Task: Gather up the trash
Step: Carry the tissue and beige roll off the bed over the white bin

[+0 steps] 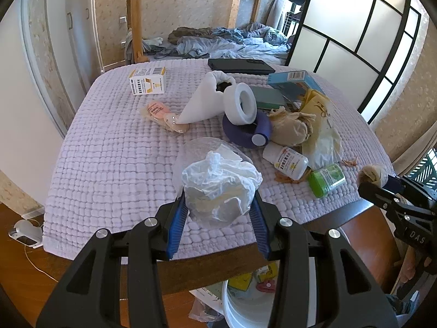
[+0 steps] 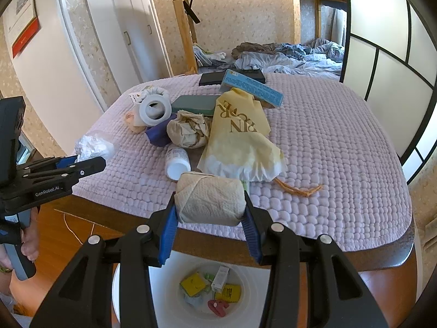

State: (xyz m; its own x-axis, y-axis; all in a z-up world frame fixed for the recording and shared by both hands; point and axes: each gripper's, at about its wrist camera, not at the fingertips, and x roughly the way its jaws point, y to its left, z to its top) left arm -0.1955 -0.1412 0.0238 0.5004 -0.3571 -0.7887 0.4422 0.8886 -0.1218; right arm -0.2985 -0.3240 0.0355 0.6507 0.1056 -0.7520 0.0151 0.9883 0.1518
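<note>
Plainly, both loads are up and the bin is below, so the risks lie in the drop
Left tongs (image 1: 220, 218): clamped on a crumpled plastic wrap (image 1: 218, 183), held at the near edge of the tabletop (image 1: 109, 164)
Right tongs (image 2: 209, 218): clamped on a wad of paper towel (image 2: 209, 199), held over the tabletop's near edge
Bin (image 2: 169, 273): white, on the floor under the tabletop's edge, already holding yellow packets and a red scrap
Risk, plastic wrap: it looks light and springy; I judge it could cling to a pad or drift past the rim once let go
Risk, aim: in the left view the bin (image 1: 232, 306) sits mostly right of the tongs, so a straight release would likely miss
Risk, crowding: both tongs head for one opening and could knock together
Risk, paper towel: loosely folded, it might unfurl and catch on the rim
Risk, sorting: a white pill bottle (image 2: 177, 161), a green bottle (image 1: 326, 179) and a medicine box (image 1: 147, 82) lie among the trash left on the tabletop, a crumpled paper ball (image 2: 188, 132) and a yellow paper bag (image 2: 237, 134), and could be binned by mistake
Hidden: the bin's far rim is behind the tabletop edge and the tongs' arms in both views
Hard to tell: how full the bin is; what lies under the yellow paper bag; whether the bottles are empty
</note>
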